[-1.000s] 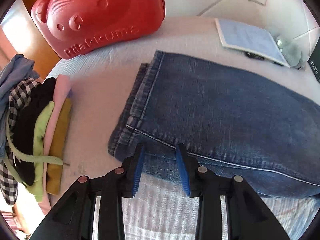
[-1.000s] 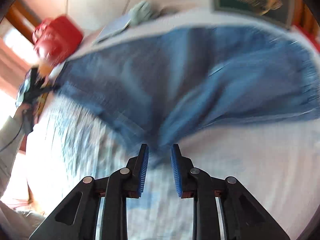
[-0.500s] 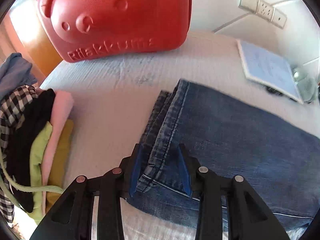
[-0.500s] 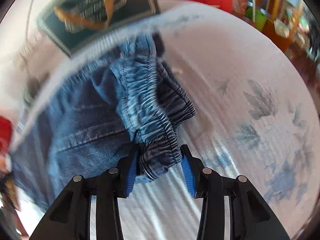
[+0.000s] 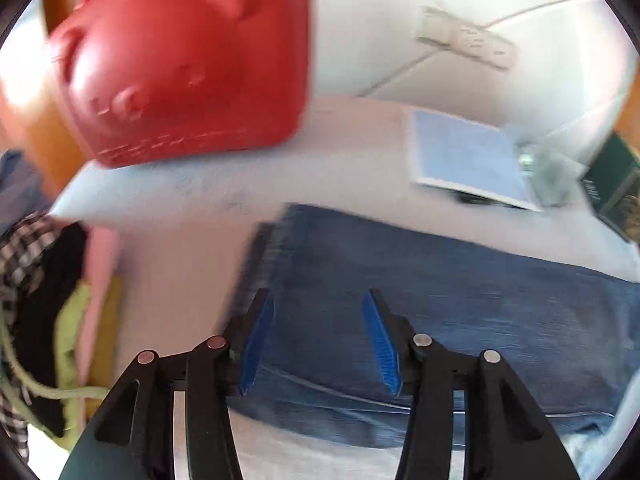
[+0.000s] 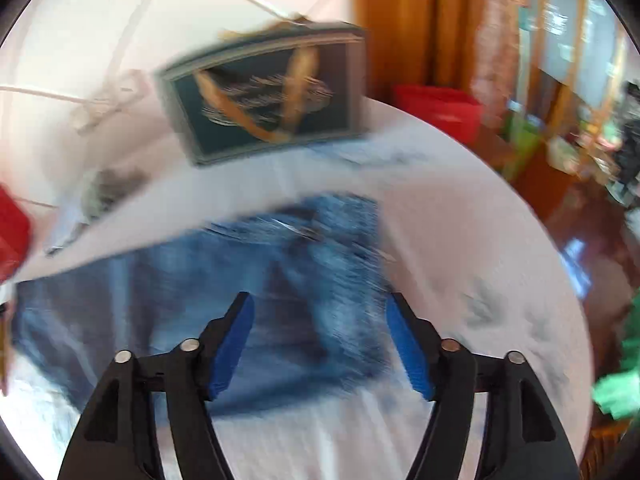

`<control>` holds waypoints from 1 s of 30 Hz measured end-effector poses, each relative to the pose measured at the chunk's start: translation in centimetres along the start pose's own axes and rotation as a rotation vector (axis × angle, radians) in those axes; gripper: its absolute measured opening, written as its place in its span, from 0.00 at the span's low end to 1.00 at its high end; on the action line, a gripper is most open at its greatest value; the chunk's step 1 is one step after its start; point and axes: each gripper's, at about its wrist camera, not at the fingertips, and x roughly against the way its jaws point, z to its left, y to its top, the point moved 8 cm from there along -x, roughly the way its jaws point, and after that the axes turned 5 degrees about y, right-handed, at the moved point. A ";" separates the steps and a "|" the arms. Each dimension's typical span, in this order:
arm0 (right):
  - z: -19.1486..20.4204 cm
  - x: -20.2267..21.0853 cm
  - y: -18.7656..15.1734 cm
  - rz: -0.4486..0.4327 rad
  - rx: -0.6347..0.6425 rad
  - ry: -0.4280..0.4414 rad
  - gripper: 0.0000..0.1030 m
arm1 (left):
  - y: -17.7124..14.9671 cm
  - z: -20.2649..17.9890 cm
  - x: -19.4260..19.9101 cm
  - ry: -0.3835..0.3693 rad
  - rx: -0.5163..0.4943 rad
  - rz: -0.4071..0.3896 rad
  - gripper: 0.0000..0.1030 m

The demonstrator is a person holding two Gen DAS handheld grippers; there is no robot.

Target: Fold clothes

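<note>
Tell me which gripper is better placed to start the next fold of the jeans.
Left, probably: the left gripper is open over the jeans hem end. The right gripper, also open, sits over the waistband end.

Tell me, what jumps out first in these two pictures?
The blue jeans lie spread on the pale bed, right under both open grippers. Behind them a big red bear-faced case stands at the far left, and a dark green box sits at the bed's far right edge.

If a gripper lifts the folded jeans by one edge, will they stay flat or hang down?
The jeans are soft denim lying in flat layers, so they would probably droop and unfold. The thick cloth probably makes them fairly heavy. Its rough weave should hardly slip.
</note>
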 end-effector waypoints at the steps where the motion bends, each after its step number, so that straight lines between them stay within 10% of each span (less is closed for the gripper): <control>1: 1.8 -1.0 0.4 0.021 0.016 0.074 0.72 | 0.0 -1.2 0.4 -0.035 -0.024 0.001 0.46; 2: 2.8 -2.3 0.5 0.055 0.039 0.107 0.70 | -0.1 -2.0 0.4 -0.033 -0.052 0.006 0.47; 4: 4.0 -4.9 0.3 0.119 0.076 0.133 0.11 | -0.7 -2.8 -0.2 -0.013 -0.082 0.045 0.47; 11: -3.3 -9.9 -0.5 0.212 -0.121 0.000 0.00 | -1.7 -0.1 -1.2 0.086 -0.074 0.114 0.42; 14: -4.3 -8.8 -0.7 0.166 -0.204 0.069 0.00 | -0.8 1.2 0.1 0.188 -0.076 0.099 0.42; 15: -3.9 -8.0 -0.7 0.143 -0.213 0.085 0.05 | -0.5 2.0 0.8 0.228 -0.063 0.094 0.42; 17: -3.3 -6.3 -0.8 0.098 -0.231 0.118 0.41 | -0.4 4.0 3.1 0.200 0.014 0.076 0.50; 18: -3.1 -4.8 -1.0 0.063 -0.241 0.135 0.77 | -0.4 5.0 4.3 0.187 0.050 0.069 0.59; 19: -2.9 -3.3 -1.2 0.027 -0.251 0.153 0.84 | -0.6 6.0 5.2 0.188 0.076 0.069 0.61; 30: -6.5 -2.4 -6.4 0.050 -0.382 0.008 0.84 | -5.1 8.3 7.5 0.147 0.255 0.131 0.63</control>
